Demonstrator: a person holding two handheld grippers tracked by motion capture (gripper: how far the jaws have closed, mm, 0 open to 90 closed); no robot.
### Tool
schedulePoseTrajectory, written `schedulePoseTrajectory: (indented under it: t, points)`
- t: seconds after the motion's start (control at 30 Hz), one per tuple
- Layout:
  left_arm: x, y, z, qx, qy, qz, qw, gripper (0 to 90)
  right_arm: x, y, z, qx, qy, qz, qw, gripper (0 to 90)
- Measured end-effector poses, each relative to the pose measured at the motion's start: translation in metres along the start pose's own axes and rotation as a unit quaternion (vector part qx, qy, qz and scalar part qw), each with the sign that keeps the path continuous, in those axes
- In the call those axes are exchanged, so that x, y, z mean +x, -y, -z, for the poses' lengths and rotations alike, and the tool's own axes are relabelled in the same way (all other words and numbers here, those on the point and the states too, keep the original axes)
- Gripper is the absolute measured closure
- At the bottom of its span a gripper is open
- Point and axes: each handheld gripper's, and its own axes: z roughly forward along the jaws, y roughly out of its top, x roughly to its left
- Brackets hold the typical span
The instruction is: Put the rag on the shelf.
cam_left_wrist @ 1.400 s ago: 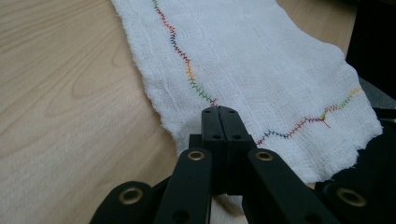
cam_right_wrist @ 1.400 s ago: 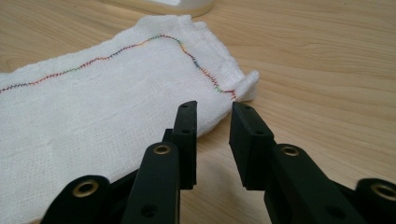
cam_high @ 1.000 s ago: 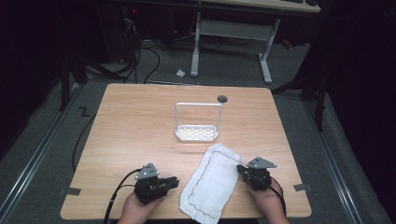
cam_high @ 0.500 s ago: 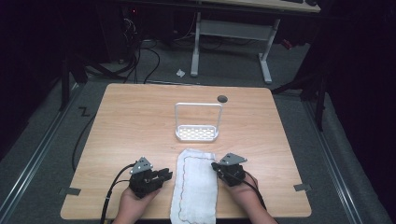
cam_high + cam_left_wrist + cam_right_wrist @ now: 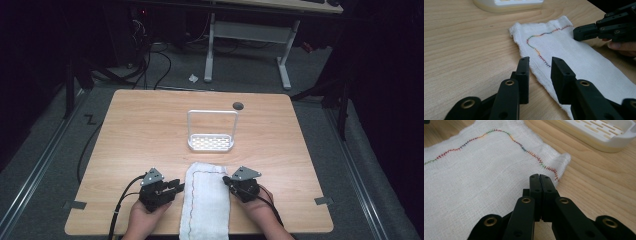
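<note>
White cloth (image 5: 206, 200) flat between left gripper (image 5: 176, 187) and right gripper (image 5: 227, 180).

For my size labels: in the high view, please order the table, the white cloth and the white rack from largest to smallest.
1. table
2. white cloth
3. white rack, clearly smaller than the cloth

From above, you see a well-lit wooden table (image 5: 150, 135) surrounded by a dim floor and near-black room edges; light falls from overhead, leaving only short, soft shadows. The picture is slightly soft, with no strong glare. In your gripper views, the white cloth (image 5: 474, 177) is bright and sharply textured, the black jaws close to the lens look softer, and the white rack (image 5: 599, 135) blurs slightly.
</note>
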Motion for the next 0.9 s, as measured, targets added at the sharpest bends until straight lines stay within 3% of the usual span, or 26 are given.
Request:
schedulePoseTrajectory:
  t: [0.13,0.23,0.47,0.6,0.67,0.83,0.9]
  points:
    - [-0.001,-0.002,0.000,-0.006,-0.013,-0.016,0.9998,64.4,0.000,0.000,0.003,-0.007,0.010,0.007,0.9999,80.5]
    - [0.002,-0.005,-0.003,-0.014,-0.040,-0.021,0.9989,56.2,-0.005,0.002,0.009,-0.025,0.024,-0.002,0.9994,72.5]
    - [0.007,-0.017,-0.023,-0.023,-0.066,-0.008,0.9975,47.7,-0.020,0.008,0.014,-0.039,0.022,-0.047,0.9979,66.9]
    - [0.005,-0.028,-0.044,-0.008,-0.086,-0.010,0.9962,48.7,-0.022,0.007,0.017,-0.050,0.025,-0.055,0.9970,67.7]
    - [0.003,-0.034,-0.054,0.007,-0.105,-0.020,0.9943,50.6,-0.022,0.008,0.018,-0.049,0.026,-0.057,0.9968,67.6]
    - [0.003,-0.042,-0.072,0.033,-0.117,-0.020,0.9924,60.0,-0.022,0.008,0.018,-0.048,0.028,-0.055,0.9970,65.5]
    - [0.005,-0.042,-0.076,0.039,-0.112,-0.006,0.9929,63.1,-0.022,0.008,0.018,-0.048,0.028,-0.053,0.9971,64.5]
